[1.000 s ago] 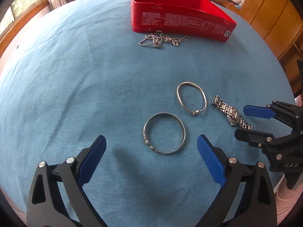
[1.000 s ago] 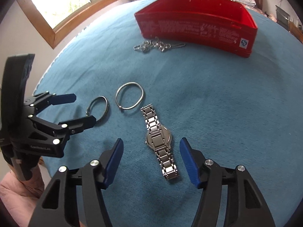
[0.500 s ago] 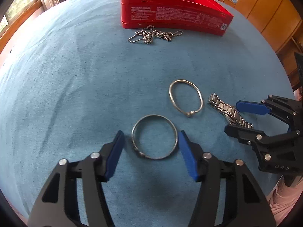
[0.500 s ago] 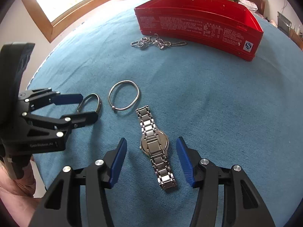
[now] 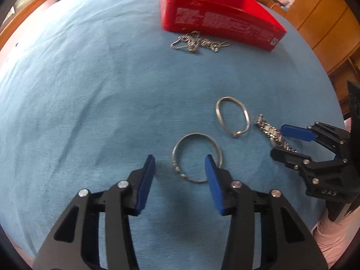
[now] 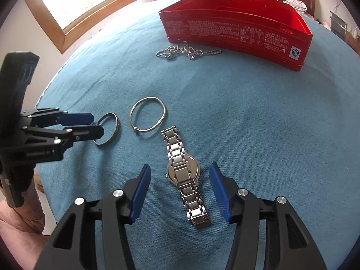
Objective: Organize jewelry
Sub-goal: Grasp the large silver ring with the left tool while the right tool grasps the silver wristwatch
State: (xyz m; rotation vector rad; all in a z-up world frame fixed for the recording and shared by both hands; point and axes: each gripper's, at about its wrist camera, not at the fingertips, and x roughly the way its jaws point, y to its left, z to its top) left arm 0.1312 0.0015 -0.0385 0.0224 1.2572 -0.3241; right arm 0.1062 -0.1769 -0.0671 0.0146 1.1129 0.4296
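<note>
Four silver pieces on a blue cloth-covered table — two bangles, one watch, one chain.

The left gripper stands with jaws apart around the near rim of the round, ridged bangle; the right gripper is likewise spread, its blue pads either side of the link-band watch; between them lies the thin oval bangle; the tangled bead chain sits just before the one red printed tin — open-topped, rectangular.
</note>
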